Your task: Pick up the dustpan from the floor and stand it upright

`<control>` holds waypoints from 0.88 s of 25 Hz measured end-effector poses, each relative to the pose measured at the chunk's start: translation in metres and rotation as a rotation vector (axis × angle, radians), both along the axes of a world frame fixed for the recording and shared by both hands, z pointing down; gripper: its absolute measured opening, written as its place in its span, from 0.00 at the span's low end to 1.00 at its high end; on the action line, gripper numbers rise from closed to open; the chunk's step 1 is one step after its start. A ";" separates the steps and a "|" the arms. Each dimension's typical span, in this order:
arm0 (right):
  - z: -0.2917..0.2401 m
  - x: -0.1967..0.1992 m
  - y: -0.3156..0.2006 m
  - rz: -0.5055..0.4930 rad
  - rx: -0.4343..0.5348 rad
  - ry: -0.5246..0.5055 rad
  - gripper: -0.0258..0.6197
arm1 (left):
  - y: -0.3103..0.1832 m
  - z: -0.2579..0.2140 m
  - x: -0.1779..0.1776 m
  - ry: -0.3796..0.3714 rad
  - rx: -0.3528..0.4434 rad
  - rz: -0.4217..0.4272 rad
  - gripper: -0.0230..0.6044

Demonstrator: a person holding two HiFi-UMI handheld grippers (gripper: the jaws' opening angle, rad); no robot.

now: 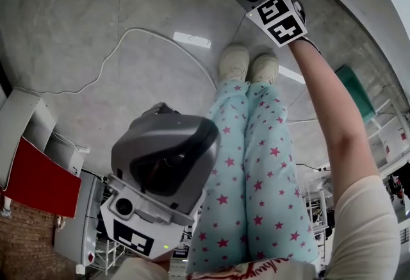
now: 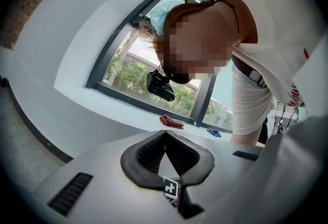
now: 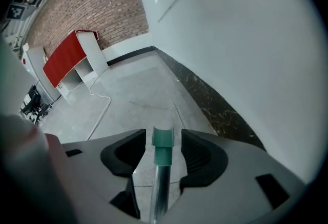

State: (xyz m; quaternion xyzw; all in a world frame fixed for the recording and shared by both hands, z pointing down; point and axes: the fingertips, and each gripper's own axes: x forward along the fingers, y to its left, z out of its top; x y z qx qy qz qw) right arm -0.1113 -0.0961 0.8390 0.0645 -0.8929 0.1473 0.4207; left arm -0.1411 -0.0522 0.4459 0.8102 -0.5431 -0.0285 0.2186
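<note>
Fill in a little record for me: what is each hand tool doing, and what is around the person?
Left gripper: fingers shut, nothing between them
Right gripper: fingers open, aimed downward
Between right fingers: green-capped metal handle, pads not pressing it
Floor: grey concrete, white cable lying on it
Person: standing, star-print trousers, pale shoes

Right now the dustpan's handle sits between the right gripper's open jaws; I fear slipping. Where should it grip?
Take the metal tube just below the green cap, closing the right gripper from both sides, where its jaws flank it. The tube is slim and straight; the wider cap might stop sliding.
</note>
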 end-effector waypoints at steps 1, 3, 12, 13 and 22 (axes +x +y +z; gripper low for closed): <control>0.003 0.001 0.002 0.002 -0.005 0.004 0.37 | 0.000 0.000 0.000 -0.005 0.002 0.000 0.07; 0.006 0.001 0.003 -0.005 -0.002 0.015 0.37 | -0.001 0.002 0.000 -0.017 0.011 0.000 0.07; 0.014 -0.002 -0.001 -0.039 0.030 0.068 0.26 | -0.040 0.074 0.028 -0.104 -0.100 0.061 0.07; 0.015 -0.002 -0.001 -0.036 0.026 0.068 0.26 | -0.043 0.084 0.029 -0.117 -0.117 0.067 0.07; 0.021 -0.002 0.001 -0.033 0.013 0.049 0.26 | -0.038 0.140 0.029 -0.123 -0.264 0.076 0.07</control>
